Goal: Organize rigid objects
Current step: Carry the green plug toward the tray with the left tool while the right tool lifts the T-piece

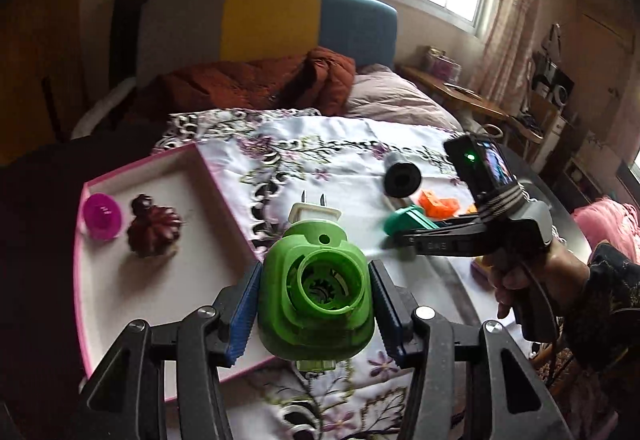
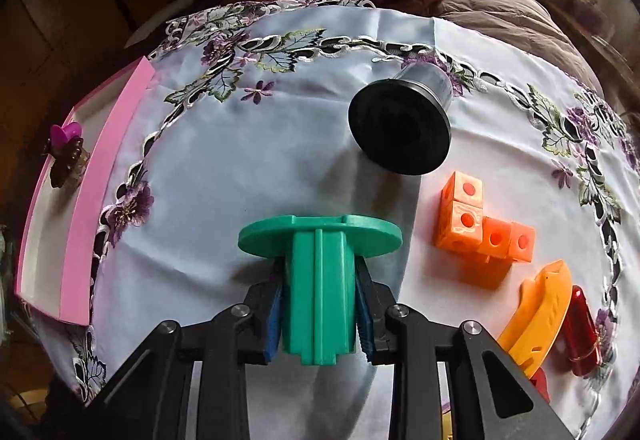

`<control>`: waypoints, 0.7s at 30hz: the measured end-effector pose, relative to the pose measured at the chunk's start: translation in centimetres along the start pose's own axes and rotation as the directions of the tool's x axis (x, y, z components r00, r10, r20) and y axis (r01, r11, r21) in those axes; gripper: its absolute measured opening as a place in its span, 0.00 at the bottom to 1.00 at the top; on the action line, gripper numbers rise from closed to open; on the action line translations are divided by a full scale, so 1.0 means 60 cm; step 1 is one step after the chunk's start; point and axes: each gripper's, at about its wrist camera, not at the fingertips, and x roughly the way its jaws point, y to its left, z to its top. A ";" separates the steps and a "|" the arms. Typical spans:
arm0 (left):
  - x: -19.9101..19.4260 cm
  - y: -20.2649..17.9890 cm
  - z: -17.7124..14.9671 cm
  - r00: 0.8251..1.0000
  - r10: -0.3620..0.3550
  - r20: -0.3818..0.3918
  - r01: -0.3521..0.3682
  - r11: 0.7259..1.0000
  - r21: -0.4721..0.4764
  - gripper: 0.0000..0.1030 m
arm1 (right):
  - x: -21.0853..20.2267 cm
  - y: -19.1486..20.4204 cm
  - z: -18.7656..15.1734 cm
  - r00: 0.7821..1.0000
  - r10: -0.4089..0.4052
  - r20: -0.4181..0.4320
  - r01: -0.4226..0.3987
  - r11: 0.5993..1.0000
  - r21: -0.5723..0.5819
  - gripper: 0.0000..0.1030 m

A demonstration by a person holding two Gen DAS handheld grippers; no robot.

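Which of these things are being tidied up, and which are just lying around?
Being tidied: green plug-in device in left gripper; teal spool in right gripper; pink tray; black funnel piece; orange blocks.

Lying around: brown jacket; embroidered cloth.
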 end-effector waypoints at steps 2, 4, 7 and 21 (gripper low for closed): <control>-0.004 0.010 -0.003 1.000 0.009 0.000 -0.009 1.000 -0.016 0.52 | 0.000 -0.001 0.001 1.000 0.004 -0.001 -0.004 1.000 0.009 0.30; -0.006 0.016 -0.006 1.000 0.018 -0.001 -0.018 1.000 -0.025 0.52 | 0.000 0.001 -0.001 1.000 -0.003 0.002 0.003 1.000 0.000 0.30; -0.009 0.027 -0.011 1.000 0.028 -0.004 -0.028 0.999 -0.040 0.52 | 0.000 0.001 -0.002 1.000 -0.002 0.003 0.002 1.000 0.000 0.30; -0.011 0.093 -0.035 0.997 0.064 -0.032 -0.067 0.989 -0.133 0.52 | 0.002 0.008 -0.002 1.000 -0.027 0.011 0.027 0.999 -0.035 0.30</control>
